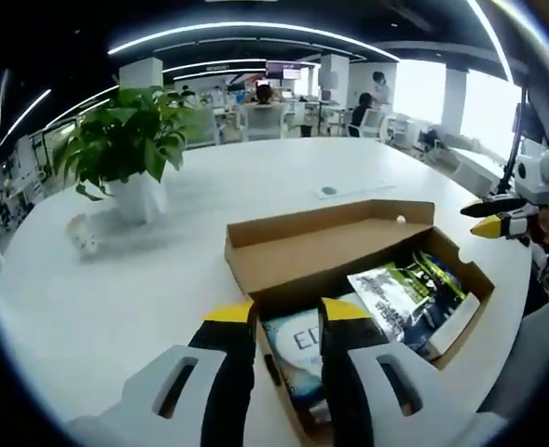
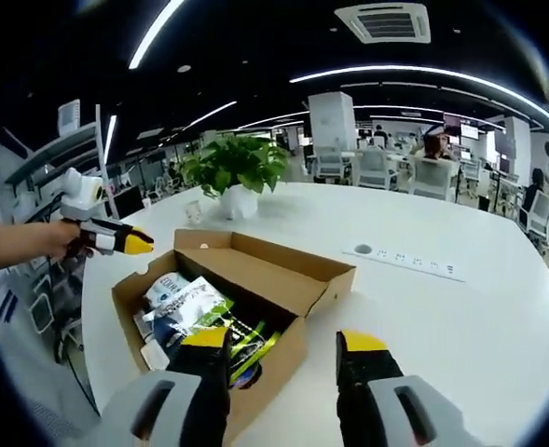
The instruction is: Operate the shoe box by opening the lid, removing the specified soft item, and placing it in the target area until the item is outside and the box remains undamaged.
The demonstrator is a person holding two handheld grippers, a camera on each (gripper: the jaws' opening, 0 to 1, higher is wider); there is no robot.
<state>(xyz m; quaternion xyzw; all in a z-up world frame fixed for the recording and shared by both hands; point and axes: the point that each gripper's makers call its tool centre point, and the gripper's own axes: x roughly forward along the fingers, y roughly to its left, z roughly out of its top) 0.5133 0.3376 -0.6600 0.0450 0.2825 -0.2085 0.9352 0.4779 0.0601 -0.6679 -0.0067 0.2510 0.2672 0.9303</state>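
A brown cardboard shoe box (image 1: 335,244) sits open on the white table (image 1: 144,289), lid folded back, glossy soft packets (image 1: 391,296) inside. The left gripper (image 1: 288,312) and right gripper (image 2: 283,346) hover over it, jaws spread, empty.

Open-plan office, ceiling strip lights (image 2: 414,73)

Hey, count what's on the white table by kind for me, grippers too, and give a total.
Open cardboard shoe box: 1
Potted plants: 1
Small white item beside the plant: 1
Grippers: 2, left gripper and right gripper
Packets inside the box: overlapping, count unclear
Total: 5
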